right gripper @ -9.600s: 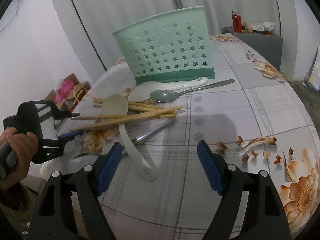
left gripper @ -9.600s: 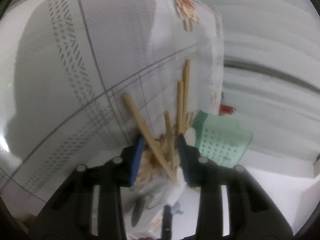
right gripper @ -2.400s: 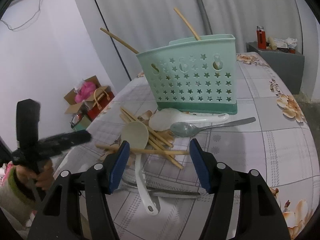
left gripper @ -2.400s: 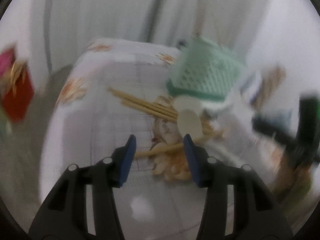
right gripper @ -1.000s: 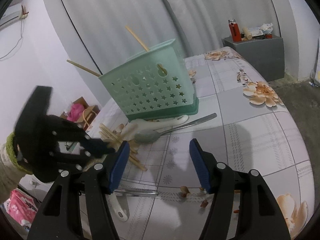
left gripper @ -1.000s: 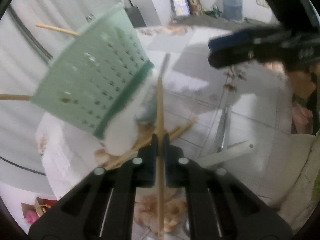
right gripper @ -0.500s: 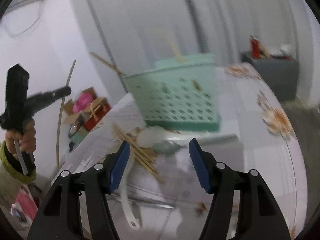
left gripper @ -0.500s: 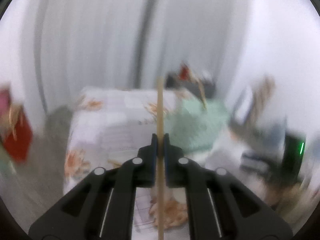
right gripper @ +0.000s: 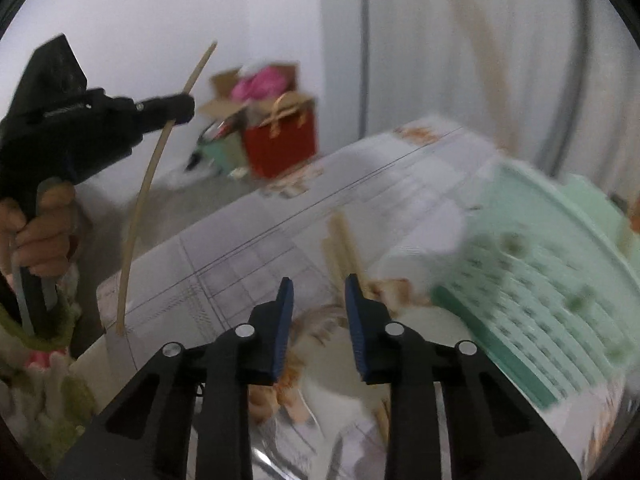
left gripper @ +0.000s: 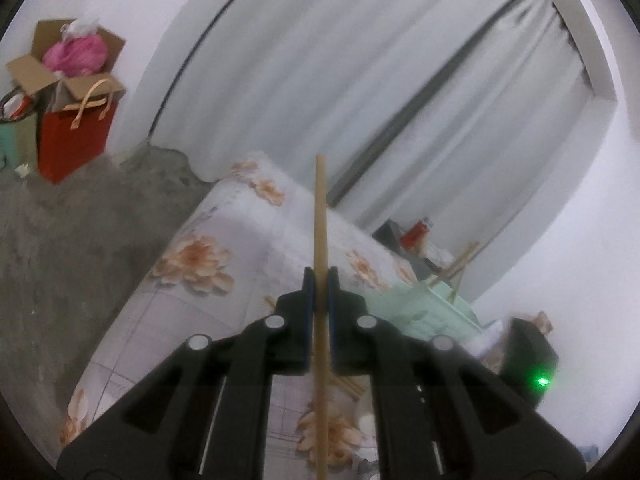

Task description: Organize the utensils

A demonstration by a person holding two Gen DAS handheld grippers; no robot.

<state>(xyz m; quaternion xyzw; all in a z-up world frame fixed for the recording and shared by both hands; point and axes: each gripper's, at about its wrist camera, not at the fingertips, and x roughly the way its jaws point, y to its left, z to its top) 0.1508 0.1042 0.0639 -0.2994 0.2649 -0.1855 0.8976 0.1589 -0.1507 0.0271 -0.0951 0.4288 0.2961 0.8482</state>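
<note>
Left wrist view, left gripper (left gripper: 319,280): clamped on a single wooden chopstick (left gripper: 320,216), jaws pinched tight near mid-length
Chopstick axis: straight up the centre of the frame, tip at upper middle, butt at bottom edge
Green caddy (left gripper: 424,304): lower right of the jaws, on the floral tablecloth (left gripper: 208,264), other sticks poking from its top
Right wrist view, right gripper (right gripper: 319,300): jaws parted a moderate way, holding nothing, low over blurred loose chopsticks (right gripper: 340,240) at centre frame
Caddy in this view: right half of the frame, heavily blurred
Left gripper in this view: upper left, off the table edge, chopstick bowed by the lens and running upper middle to lower left
Deciding relation, judged: caddy well to the right of the held stick, so a swing right and a tip-down turn needed; left hand the one loaded, right hand nearer the caddy and the pile
</note>
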